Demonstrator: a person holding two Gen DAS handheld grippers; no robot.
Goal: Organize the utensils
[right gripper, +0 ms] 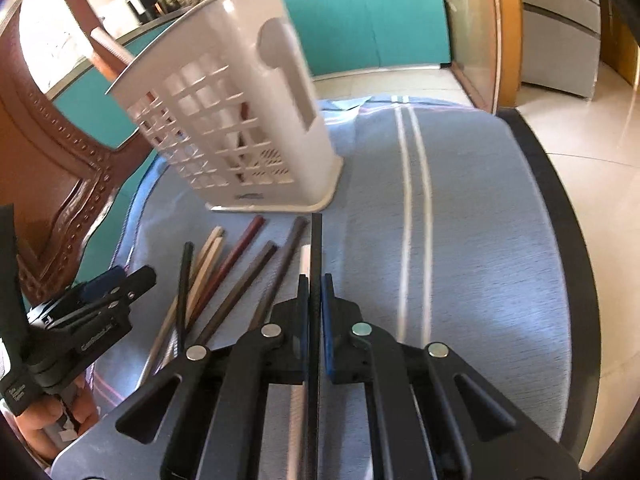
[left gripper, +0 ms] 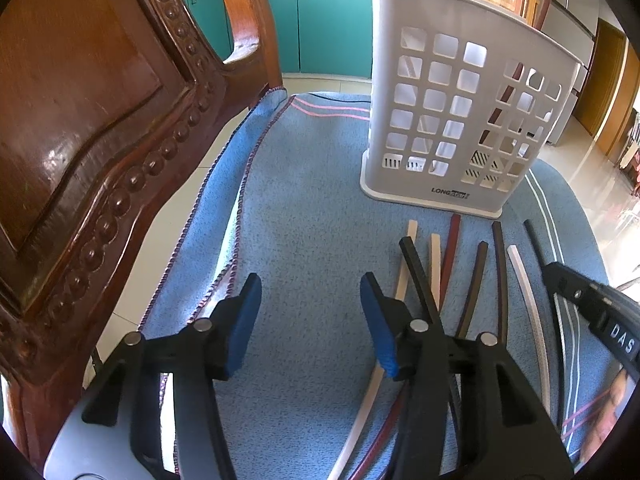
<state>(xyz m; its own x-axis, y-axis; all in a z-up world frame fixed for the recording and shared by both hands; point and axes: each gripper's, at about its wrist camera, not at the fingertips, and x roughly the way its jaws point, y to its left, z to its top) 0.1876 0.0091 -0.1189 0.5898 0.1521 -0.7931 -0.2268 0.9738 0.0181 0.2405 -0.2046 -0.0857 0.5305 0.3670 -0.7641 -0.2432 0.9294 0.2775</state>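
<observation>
Several chopsticks [left gripper: 448, 256] in black, brown, red and cream lie fanned out on a blue towel [left gripper: 312, 208] in front of a white perforated utensil holder [left gripper: 460, 120]. The holder has a few sticks standing in it. My left gripper [left gripper: 310, 312] is open and empty above the towel, left of the chopsticks. My right gripper [right gripper: 316, 304] is shut on a black chopstick [right gripper: 316, 248] that points toward the holder [right gripper: 236, 120]. The other chopsticks [right gripper: 236, 272] lie to its left. The left gripper also shows in the right wrist view [right gripper: 120, 284].
A carved wooden chair back [left gripper: 80, 120] rises close on the left. The towel covers a dark-edged seat [right gripper: 560, 216]. Teal cabinets [left gripper: 320, 20] and tiled floor [right gripper: 592, 136] lie beyond.
</observation>
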